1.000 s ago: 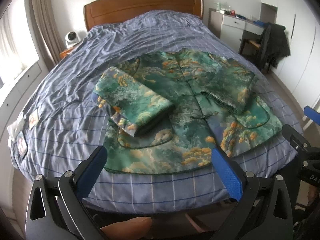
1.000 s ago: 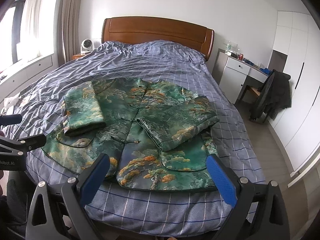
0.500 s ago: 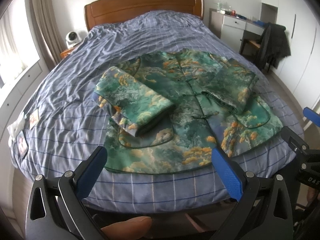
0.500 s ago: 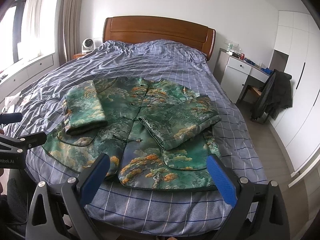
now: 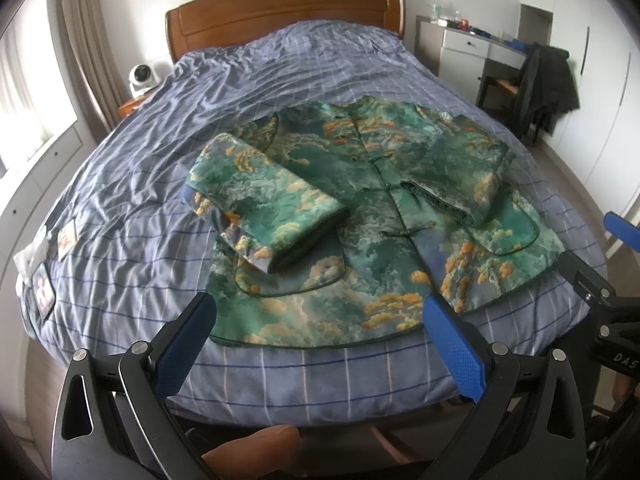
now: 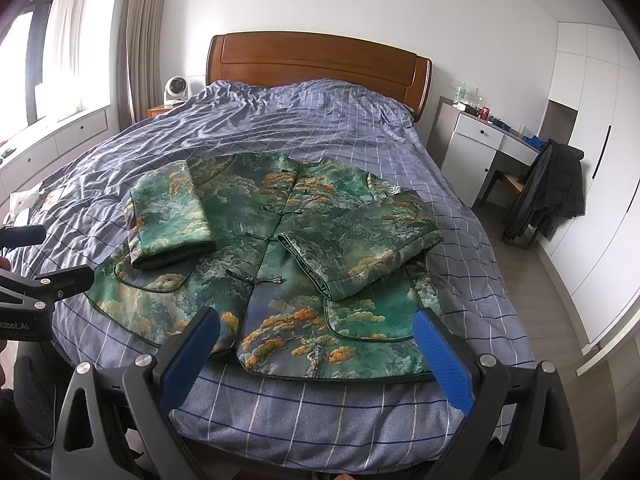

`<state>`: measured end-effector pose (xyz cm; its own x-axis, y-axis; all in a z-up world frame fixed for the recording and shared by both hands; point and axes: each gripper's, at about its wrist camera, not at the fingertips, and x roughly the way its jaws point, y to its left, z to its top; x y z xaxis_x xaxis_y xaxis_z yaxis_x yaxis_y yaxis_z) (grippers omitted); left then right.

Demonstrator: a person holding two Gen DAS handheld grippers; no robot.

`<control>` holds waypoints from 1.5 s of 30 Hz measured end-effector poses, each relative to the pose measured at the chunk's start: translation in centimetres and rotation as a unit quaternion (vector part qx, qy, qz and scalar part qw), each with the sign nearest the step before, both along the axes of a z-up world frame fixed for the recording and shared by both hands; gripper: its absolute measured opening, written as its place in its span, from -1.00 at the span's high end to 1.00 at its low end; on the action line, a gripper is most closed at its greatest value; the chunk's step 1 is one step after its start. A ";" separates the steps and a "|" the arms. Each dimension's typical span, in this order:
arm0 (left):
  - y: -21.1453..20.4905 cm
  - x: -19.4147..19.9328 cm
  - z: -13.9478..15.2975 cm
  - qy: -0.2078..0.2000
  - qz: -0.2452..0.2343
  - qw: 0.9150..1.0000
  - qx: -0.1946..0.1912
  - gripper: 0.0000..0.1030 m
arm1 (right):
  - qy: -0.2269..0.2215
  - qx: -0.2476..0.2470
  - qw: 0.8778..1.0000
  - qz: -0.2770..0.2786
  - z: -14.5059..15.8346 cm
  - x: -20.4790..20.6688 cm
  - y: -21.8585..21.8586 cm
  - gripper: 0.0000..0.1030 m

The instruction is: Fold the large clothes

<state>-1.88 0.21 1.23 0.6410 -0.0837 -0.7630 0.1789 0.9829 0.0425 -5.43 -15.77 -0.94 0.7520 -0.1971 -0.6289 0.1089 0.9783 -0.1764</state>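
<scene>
A green padded jacket with an orange-and-white cloud and pine print (image 5: 384,216) lies face up, front fastened, near the foot of the bed with the blue-grey checked cover (image 5: 280,64), its collar towards the wooden headboard (image 6: 320,60) and its hem just short of the bed's near edge. Both sleeves are already folded in across the chest: the left sleeve (image 5: 260,200) lies as a thick roll over the left front panel, the right sleeve (image 6: 360,248) slants across the right one. The left gripper (image 5: 320,344) and the right gripper (image 6: 316,352) both hang above the hem with their blue-padded jaws spread wide, holding nothing. The next step is probably to take the hem at its two corners and carry it up towards the collar, and several things could spoil that. The quilted cloth looks thick and slippery, so a shallow pinch might catch only the top layer, or take the bed cover with it. The bulky sleeves may slide outward as the lower half is lifted, and if the two grippers rise unevenly the fold would come out skewed. The hem's nearness to the edge also leaves room for the jacket to be dragged off the bed. No container shows in either view; the jacket rests directly on the bed cover.
</scene>
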 end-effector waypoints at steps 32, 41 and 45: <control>-0.1 0.1 -0.4 0.004 -0.003 1.000 -0.001 -0.99 | 0.002 -0.001 1.000 0.000 -0.3 0.0 0.2 -0.92; -0.1 0.1 -0.4 0.004 -0.002 1.000 0.000 -0.99 | 0.002 -0.001 1.000 0.000 -0.3 0.0 0.3 -0.92; -0.2 0.1 -0.4 0.005 -0.002 1.000 0.000 -0.99 | 0.002 -0.002 1.000 0.000 -0.2 0.0 0.3 -0.92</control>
<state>-1.74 0.05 0.87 0.6330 -0.0871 -0.7692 0.1837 0.9822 0.0400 -5.42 -15.48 -1.19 0.7492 -0.1988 -0.6318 0.1072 0.9777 -0.1805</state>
